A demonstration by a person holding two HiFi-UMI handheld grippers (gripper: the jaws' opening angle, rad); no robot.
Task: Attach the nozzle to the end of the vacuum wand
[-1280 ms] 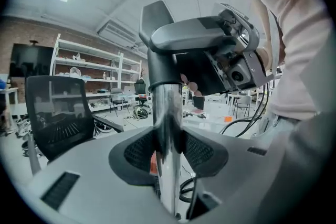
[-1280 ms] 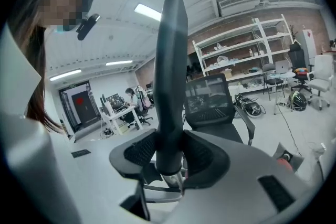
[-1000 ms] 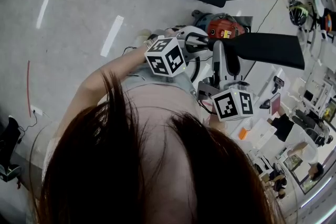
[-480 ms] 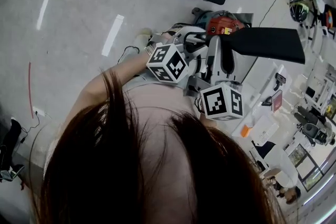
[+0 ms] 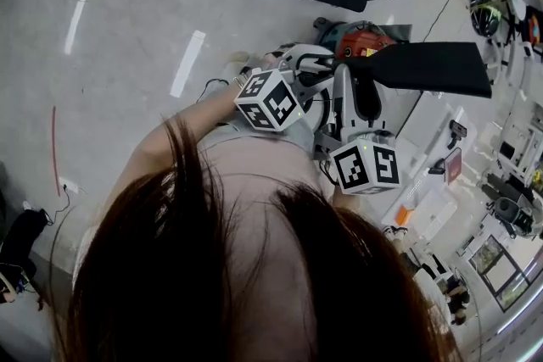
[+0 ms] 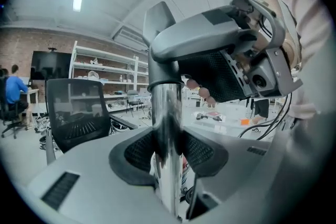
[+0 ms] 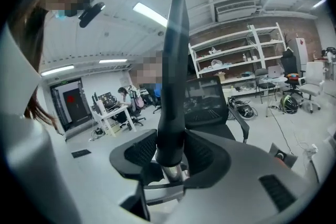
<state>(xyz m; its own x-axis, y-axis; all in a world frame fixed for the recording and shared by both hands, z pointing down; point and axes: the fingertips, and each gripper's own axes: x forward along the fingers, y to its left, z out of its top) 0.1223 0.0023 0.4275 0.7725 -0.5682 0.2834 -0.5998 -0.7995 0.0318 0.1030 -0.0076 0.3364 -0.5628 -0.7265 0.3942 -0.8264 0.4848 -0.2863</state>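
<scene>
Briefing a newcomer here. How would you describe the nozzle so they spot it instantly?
Find the right gripper, whose marker cube sits lower in the head view. Its jaws clamp the nozzle: long, tapered, black, unlike the shiny chrome wand in the left gripper.

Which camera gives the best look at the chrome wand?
The left gripper view: the wand runs up the middle, clamped between the left gripper's fingers. The right gripper view shows only a short bit of it below the nozzle. In the head view I can't make it out.
</scene>
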